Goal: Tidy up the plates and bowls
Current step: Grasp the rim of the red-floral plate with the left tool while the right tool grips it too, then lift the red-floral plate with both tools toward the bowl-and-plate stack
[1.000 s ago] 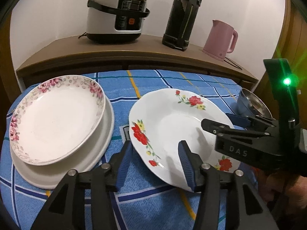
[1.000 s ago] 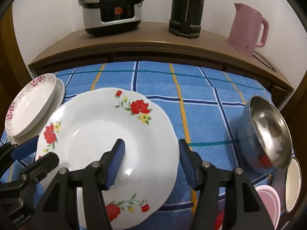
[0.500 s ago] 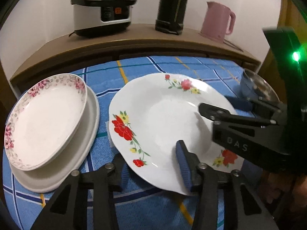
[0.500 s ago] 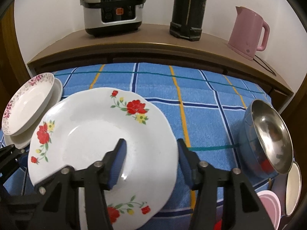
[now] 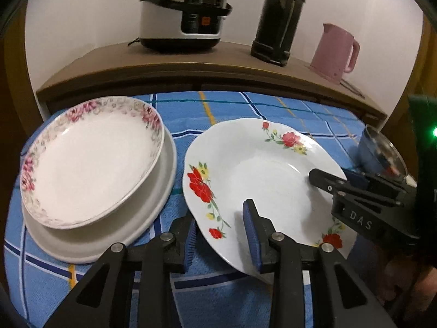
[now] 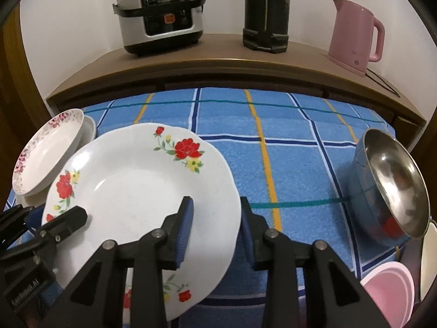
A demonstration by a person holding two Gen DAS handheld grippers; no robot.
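A white plate with red flowers (image 5: 262, 169) (image 6: 131, 186) is tilted above the blue checked cloth. My left gripper (image 5: 220, 235) straddles its near-left rim, one finger under and one over, jaws apart. My right gripper (image 6: 215, 227) straddles its right rim the same way. A pink-flowered plate (image 5: 90, 161) (image 6: 46, 150) rests on a plain white plate (image 5: 153, 213) at the left.
A steel bowl (image 6: 393, 186) (image 5: 382, 153) sits at the right, with a pink bowl (image 6: 390, 292) and a white dish (image 6: 430, 259) near it. A rice cooker (image 5: 183, 11), black flask (image 5: 281, 16) and pink kettle (image 5: 336, 52) stand on the wooden shelf (image 6: 218, 60) behind.
The red-flowered plate has tilted up and shifted a little. Both grippers have slid further onto its rim, with fingers now above and below it.
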